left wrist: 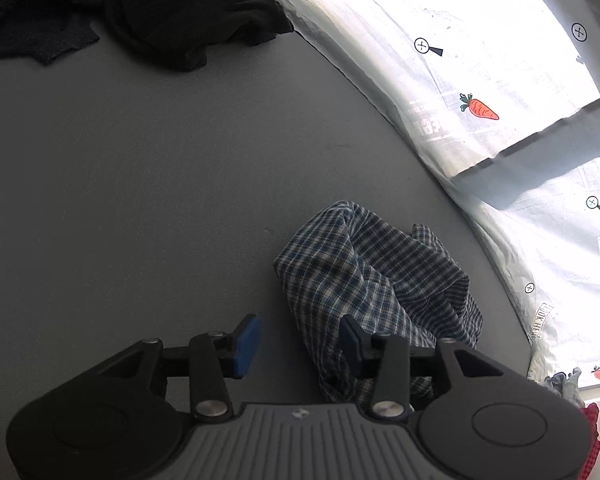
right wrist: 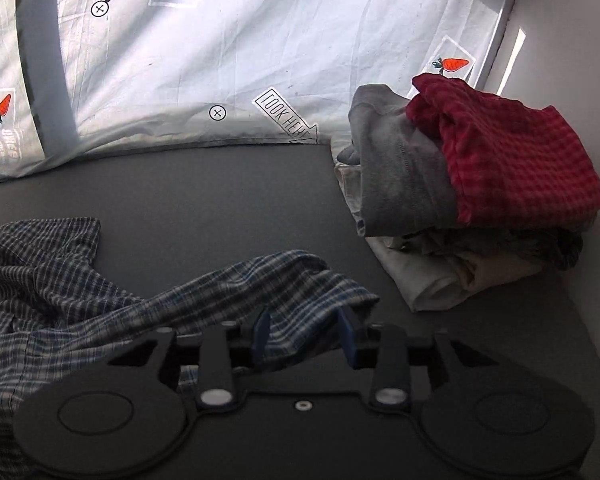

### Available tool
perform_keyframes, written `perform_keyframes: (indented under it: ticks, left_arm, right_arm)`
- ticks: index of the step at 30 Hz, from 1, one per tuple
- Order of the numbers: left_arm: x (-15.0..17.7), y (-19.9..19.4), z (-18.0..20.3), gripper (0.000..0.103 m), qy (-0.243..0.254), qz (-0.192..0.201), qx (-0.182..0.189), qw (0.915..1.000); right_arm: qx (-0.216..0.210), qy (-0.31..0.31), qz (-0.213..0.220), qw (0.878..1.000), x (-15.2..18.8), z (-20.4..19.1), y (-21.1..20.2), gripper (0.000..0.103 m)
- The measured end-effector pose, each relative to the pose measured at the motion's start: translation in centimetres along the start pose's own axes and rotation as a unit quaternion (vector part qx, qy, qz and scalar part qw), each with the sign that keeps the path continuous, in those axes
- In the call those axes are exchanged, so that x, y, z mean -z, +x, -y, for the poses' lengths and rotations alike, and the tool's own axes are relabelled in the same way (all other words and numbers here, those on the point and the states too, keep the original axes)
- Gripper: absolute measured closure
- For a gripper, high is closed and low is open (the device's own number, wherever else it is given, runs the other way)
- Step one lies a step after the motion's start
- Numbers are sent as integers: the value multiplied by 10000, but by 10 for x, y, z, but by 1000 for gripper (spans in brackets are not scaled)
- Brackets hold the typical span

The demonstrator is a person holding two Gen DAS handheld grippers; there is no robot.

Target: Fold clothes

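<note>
Two hand-held grippers work one crumpled plaid shirt [right wrist: 100, 300] on the grey table [left wrist: 140, 200]. Left hand-held gripper [left wrist: 300, 346] gapes wide, empty, shirt just ahead-right. Right hand-held gripper [right wrist: 306, 340], parted, straddles a fold, seemingly unclamped. Stacked clothes [right wrist: 480, 184] sit ahead-right, likely parked clear.

A flat dark grey worktop [left wrist: 140, 200] carries everything. A crumpled blue-and-white checked garment [left wrist: 372, 280] lies on it near the far edge, where a white printed sheet [right wrist: 220, 60] with carrots hangs. A heap of black clothes [left wrist: 140, 8] lies well apart. A folded stack [right wrist: 460, 184], red checked piece on top, sits in the corner.
</note>
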State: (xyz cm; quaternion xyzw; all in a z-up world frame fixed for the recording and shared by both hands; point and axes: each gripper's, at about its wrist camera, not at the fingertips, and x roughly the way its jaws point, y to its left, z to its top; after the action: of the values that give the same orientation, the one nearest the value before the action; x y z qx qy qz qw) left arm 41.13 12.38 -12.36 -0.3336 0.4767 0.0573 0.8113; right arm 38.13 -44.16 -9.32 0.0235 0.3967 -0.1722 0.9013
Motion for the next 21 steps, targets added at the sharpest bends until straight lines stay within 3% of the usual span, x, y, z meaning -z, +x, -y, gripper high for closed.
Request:
perform_keyframes:
  ticks: [4, 6, 10, 13, 16, 17, 18, 19, 20, 21]
  left_arm:
    - [-10, 18, 9, 47, 301, -56, -230, 9993]
    - [-15, 30, 15, 43, 359, -71, -248, 9990]
    - [-28, 58, 24, 40, 603, -200, -293, 9975]
    - [-35, 83, 28, 40, 719, -374, -313, 9962]
    - [-37, 99, 29, 42, 682, -429, -259, 9964]
    - [-38, 104, 30, 44, 662, -428, -272, 9965]
    - [-39, 107, 30, 53, 658, -434, -293, 9965]
    - [-41, 110, 30, 73, 659, -441, -315, 9964]
    - [-41, 112, 30, 85, 668, -447, -328, 9962]
    - [-42, 113, 29, 98, 680, -452, -338, 9961]
  right_arm:
    - [-49, -21, 442, 9990, -16, -14, -14, 48]
    - [-89, -33, 653, 9978, -24, -21, -20, 36]
    - [-1116, -263, 230, 9931, -41, -53, 15, 34]
    - [-1863, -409, -371, 9809, -42, -85, 51, 33]
    - [-2370, -735, -939, 9642, -35, -128, 88, 32]
    - [-2309, -930, -1066, 9626, -23, -145, 91, 32]
    - [-2201, -1124, -1157, 9620, -15, -158, 96, 31]
    - [-2132, -1261, -1237, 9609, -8, -166, 99, 31]
    - [-2072, -1413, -1338, 9588, -4, -172, 105, 32]
    - [-2014, -1562, -1436, 9563, -1, -178, 110, 39]
